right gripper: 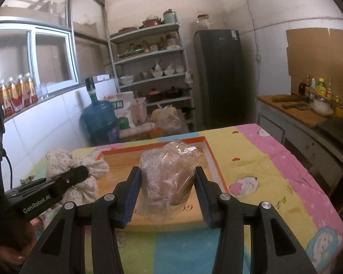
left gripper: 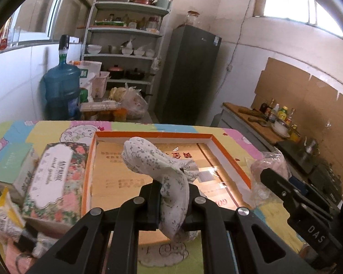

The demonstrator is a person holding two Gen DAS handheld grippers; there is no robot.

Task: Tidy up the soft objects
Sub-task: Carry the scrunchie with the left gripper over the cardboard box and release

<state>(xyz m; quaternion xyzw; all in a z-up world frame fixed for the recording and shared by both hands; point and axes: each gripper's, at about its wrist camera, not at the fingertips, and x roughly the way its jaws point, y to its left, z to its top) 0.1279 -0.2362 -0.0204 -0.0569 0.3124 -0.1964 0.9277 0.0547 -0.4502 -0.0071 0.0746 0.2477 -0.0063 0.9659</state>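
Observation:
My left gripper (left gripper: 171, 202) is shut on a white cloth with small grey flowers (left gripper: 157, 159) and holds it above the orange-rimmed cardboard box (left gripper: 231, 157). The cloth also shows in the right wrist view (right gripper: 80, 171), at the box's left side. My right gripper (right gripper: 168, 189) is shut on a soft item wrapped in clear plastic (right gripper: 169, 171) and holds it over the box (right gripper: 215, 159). The bag and the right gripper also show in the left wrist view (left gripper: 269, 166), at the box's right edge.
The table has a colourful cartoon cloth (right gripper: 274, 166). A floral box (left gripper: 54, 178), a pale green box (left gripper: 13, 164) and loose packets lie to the left of the orange box. A shelf (left gripper: 125, 52), a water jug (left gripper: 61, 86), a fridge (left gripper: 189, 73) and a counter (right gripper: 304, 111) stand behind.

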